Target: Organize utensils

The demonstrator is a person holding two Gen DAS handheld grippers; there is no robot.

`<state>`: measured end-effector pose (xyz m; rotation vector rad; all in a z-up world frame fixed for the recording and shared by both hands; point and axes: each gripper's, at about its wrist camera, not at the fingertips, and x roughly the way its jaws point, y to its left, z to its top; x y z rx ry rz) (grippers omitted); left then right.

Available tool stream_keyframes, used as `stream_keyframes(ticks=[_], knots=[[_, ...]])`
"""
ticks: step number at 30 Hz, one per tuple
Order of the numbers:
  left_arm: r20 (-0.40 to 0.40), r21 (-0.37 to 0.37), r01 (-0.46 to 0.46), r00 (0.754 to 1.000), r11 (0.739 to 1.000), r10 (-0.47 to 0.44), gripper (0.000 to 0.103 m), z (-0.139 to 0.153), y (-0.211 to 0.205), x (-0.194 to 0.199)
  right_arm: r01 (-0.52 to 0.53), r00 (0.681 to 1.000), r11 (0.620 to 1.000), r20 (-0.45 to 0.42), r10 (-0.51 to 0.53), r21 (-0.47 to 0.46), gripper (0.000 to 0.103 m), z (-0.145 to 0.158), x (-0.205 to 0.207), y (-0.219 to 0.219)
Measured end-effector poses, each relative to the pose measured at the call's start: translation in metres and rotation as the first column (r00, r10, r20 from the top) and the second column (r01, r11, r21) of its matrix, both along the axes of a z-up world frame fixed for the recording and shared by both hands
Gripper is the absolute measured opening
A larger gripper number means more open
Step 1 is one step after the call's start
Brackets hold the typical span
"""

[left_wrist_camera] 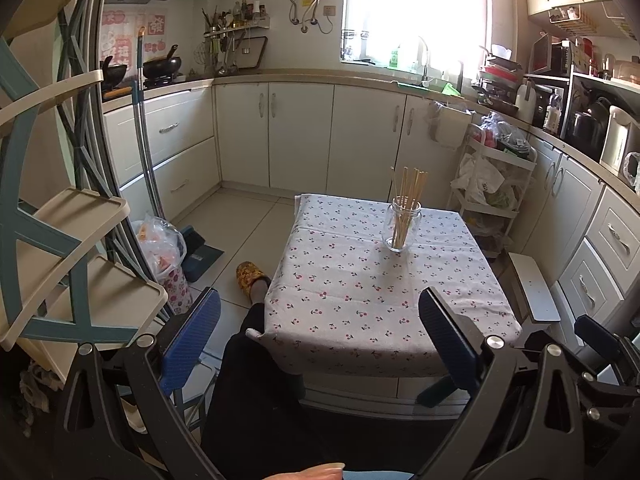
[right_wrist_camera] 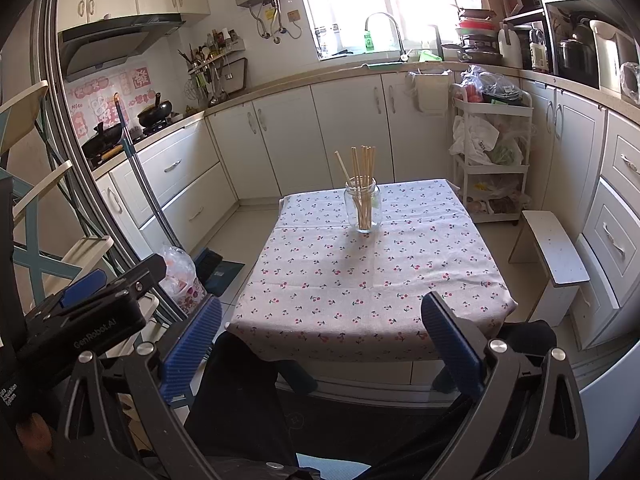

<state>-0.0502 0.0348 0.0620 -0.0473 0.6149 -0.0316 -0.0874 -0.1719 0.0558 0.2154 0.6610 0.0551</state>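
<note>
Both grippers hang back short of the table, and both are spread wide with nothing between the pads: the left gripper [left_wrist_camera: 320, 344] frames the near edge of the cherry-print tablecloth [left_wrist_camera: 360, 300], the right gripper [right_wrist_camera: 320, 344] does the same from a little further right. On that cloth stands the glass jar [left_wrist_camera: 402, 229], upright toward the far side, with the bundle of wooden chopsticks [left_wrist_camera: 408, 196] standing in it and fanning out above the rim. The left view catches what the right one misses: a yellow patterned slipper [left_wrist_camera: 250, 274] on the floor by the table's left side, and a shelf unit [left_wrist_camera: 80, 216] close on the left. The right view gives the white stool [right_wrist_camera: 554, 252] in full, just beside the table's right edge, and it sees the left gripper's body at its own left edge. Behind the table on the right, a white trolley [right_wrist_camera: 494, 152] stuffed with bags; left of the table, a tied plastic bag [right_wrist_camera: 182, 276] and a broom handle [right_wrist_camera: 144, 184] leaning on the drawers.
</note>
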Motion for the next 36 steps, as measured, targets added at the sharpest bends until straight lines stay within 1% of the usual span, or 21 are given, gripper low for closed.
stream_keyframes(ticks=[4,9,14,22,36], knots=[[-0.002,-0.003,0.008,1.000,1.000,-0.008,0.095,-0.001,0.001,0.000,-0.002,1.000,1.000,-0.001,0.002,0.000,0.096,0.000,0.000,0.000],[-0.010,0.023,0.014,1.000,1.000,-0.013,0.095,-0.002,-0.002,0.002,-0.002,1.000,1.000,-0.001,0.002,-0.001,0.096,0.000,-0.001,0.001],[-0.063,0.019,0.027,0.998,0.999,-0.026,0.095,-0.011,-0.001,0.011,-0.008,1.000,1.000,-0.007,0.008,-0.004,0.096,-0.003,-0.001,-0.002],[-0.019,0.033,0.016,1.000,0.999,-0.015,0.095,-0.008,-0.003,0.005,-0.007,1.000,1.000,-0.006,0.007,-0.005,0.096,-0.003,-0.001,-0.002],[-0.029,0.007,0.021,0.999,1.000,-0.021,0.095,-0.007,0.003,0.005,-0.009,1.000,1.000,-0.003,0.009,-0.005,0.096,-0.003,-0.002,-0.007]])
